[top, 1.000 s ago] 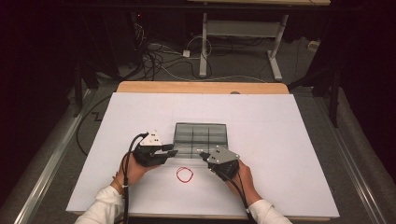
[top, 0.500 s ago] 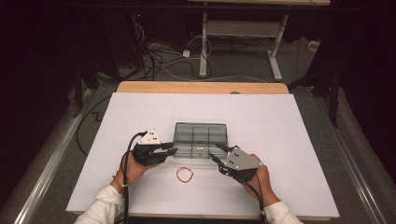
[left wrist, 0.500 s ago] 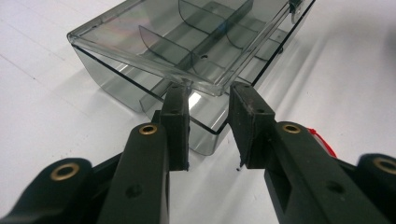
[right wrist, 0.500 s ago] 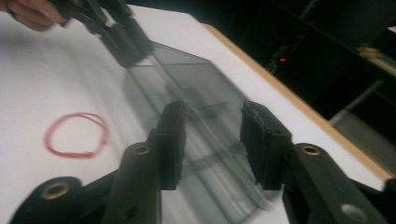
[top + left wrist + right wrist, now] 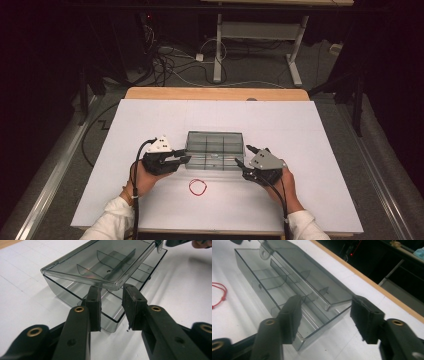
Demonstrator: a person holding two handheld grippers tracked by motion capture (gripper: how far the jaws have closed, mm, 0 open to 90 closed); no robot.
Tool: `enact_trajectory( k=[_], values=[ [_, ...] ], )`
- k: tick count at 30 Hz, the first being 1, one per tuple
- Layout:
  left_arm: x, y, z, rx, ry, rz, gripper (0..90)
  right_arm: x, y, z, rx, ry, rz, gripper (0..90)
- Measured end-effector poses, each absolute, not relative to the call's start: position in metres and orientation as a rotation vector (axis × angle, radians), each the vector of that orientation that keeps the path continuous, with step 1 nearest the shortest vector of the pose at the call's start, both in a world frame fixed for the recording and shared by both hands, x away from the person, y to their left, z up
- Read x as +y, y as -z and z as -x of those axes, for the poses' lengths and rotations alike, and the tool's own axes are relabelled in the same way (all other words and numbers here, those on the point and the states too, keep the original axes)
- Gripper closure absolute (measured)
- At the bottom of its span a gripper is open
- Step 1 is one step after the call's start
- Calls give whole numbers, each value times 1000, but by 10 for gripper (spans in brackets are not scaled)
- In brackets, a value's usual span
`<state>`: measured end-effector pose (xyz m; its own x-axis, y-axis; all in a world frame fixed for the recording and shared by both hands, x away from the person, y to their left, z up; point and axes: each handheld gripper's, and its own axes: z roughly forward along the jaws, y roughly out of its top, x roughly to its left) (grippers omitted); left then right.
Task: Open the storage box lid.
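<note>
A smoky clear compartment box point(image 5: 214, 134) lies mid-table, its hinged lid point(image 5: 87, 260) partly raised. My left gripper point(image 5: 184, 156) sits at the box's left front corner. In the left gripper view the jaws point(image 5: 111, 290) straddle that corner with a gap, and the lid's rim runs just past the tips. Whether the pads press on it is unclear. My right gripper point(image 5: 242, 154) is at the box's right end. Its jaws point(image 5: 325, 305) have just been opening and stand wide, framing that end of the box point(image 5: 249, 272) without touching it.
A red elastic loop point(image 5: 198, 187) lies on the white sheet in front of the box, between my hands, and shows again as a red loop point(image 5: 218, 293). A wooden table edge point(image 5: 215, 93) runs along the back. Cables and table legs stand beyond it.
My right gripper has drawn off to the right from the box's front and its jaws have opened. The left gripper and the box have stayed put.
</note>
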<state>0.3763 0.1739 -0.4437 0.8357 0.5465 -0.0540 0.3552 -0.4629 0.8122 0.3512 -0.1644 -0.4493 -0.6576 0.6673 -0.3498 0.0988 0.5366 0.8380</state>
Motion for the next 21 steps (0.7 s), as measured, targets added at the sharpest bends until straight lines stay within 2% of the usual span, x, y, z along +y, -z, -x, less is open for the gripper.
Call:
enact_trajectory(
  k=[3,6,16,21],
  values=[
    [174,443,-376,658,-273,-2104,665,-163,451,-353,2085,-1108,-627,568],
    [174,443,-376,661,-288,-2103,665,-163,450,-353,2062,-1105,-623,622],
    [174,437,-372,689,-459,-2081,601,-163,447,-351,2014,-1092,-605,669],
    [168,434,-371,673,-523,-2076,600,-163,444,-351,1993,-1091,-600,700]
  ],
)
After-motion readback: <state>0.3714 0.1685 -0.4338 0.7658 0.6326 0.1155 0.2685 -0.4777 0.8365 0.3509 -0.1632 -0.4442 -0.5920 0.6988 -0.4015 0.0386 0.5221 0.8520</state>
